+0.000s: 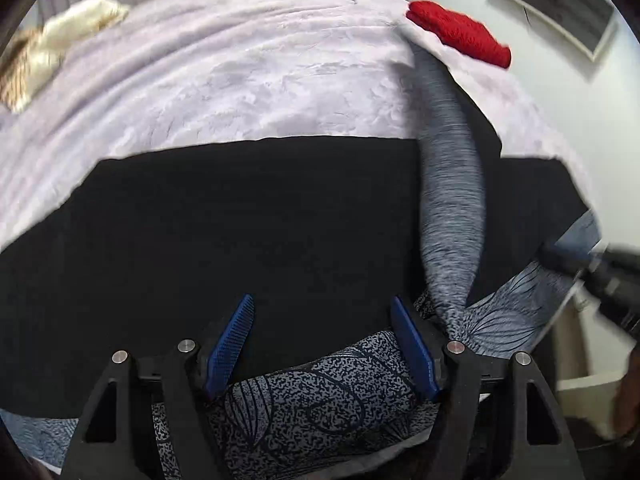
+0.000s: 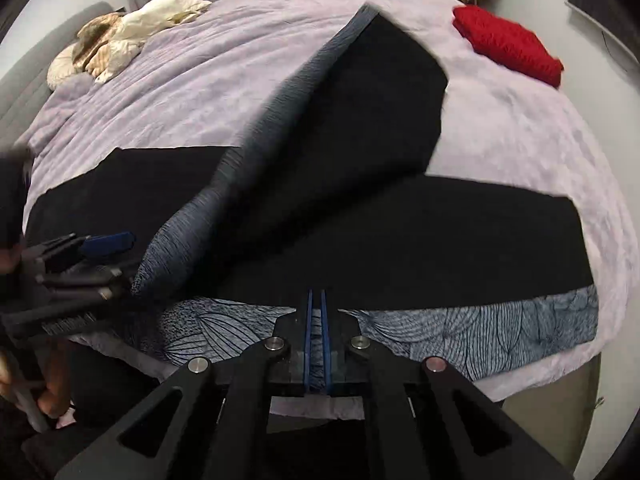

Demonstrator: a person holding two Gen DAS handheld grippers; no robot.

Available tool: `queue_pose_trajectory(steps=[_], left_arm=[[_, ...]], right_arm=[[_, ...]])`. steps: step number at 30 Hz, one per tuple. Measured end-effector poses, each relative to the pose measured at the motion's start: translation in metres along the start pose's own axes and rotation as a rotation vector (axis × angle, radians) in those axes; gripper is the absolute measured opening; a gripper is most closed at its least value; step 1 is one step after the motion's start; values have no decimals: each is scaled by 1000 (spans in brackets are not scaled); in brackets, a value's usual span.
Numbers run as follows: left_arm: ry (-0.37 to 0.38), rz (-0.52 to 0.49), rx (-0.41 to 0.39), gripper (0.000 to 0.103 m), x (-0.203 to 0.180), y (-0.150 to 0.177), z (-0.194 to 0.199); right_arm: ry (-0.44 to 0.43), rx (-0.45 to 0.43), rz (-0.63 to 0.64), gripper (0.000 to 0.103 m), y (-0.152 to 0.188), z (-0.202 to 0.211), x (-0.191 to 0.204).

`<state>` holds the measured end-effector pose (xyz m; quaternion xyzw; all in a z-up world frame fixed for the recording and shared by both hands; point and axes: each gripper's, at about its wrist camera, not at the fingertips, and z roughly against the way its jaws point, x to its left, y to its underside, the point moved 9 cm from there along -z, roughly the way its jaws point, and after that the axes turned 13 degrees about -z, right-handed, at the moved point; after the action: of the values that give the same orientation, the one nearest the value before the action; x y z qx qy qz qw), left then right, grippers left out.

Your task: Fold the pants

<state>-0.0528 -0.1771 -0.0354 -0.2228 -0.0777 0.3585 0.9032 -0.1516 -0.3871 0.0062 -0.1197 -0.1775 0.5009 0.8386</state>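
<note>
Black fabric with a blue-grey patterned band fills most of both views: these are the pants, spread flat across the pale lilac blanket of a bed. In the right wrist view the right gripper has its two blue fingers pressed together on the near edge of the pants, where the patterned waistband runs just beyond and to both sides of the fingertips. A thin layer of that band seems to be caught between the pads, though the pinch itself is too narrow to see clearly. Ahead of the fingers and to their left, one part of the pants is turned over so that its grey inner side shows — I judge this to be a leg already lifted or thrown across for the fold. The left gripper holds its fingers spread apart, with the patterned band bunched between and below them, but the pads do not press on it. This looks like a hand placed ready to take the same edge at a second point, so the cloth can be carried evenly. Far beyond the fingers, well apart from the pants, lie a red knitted item and a cream pillow — both outside the working area.
</note>
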Motion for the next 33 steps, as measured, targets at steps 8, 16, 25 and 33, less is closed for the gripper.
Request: queue_pose_trajectory(steps=[8, 16, 25, 33], left_arm=[[28, 46, -6, 72, 7, 2, 2], [64, 59, -1, 72, 16, 8, 1], [141, 57, -1, 72, 31, 8, 11], [298, 28, 4, 72, 4, -3, 19]], right_arm=[[20, -247, -14, 102, -112, 14, 18], [244, 29, 13, 102, -173, -133, 60], [63, -54, -190, 5, -156, -94, -21], [-60, -255, -341, 15, -54, 7, -113]])
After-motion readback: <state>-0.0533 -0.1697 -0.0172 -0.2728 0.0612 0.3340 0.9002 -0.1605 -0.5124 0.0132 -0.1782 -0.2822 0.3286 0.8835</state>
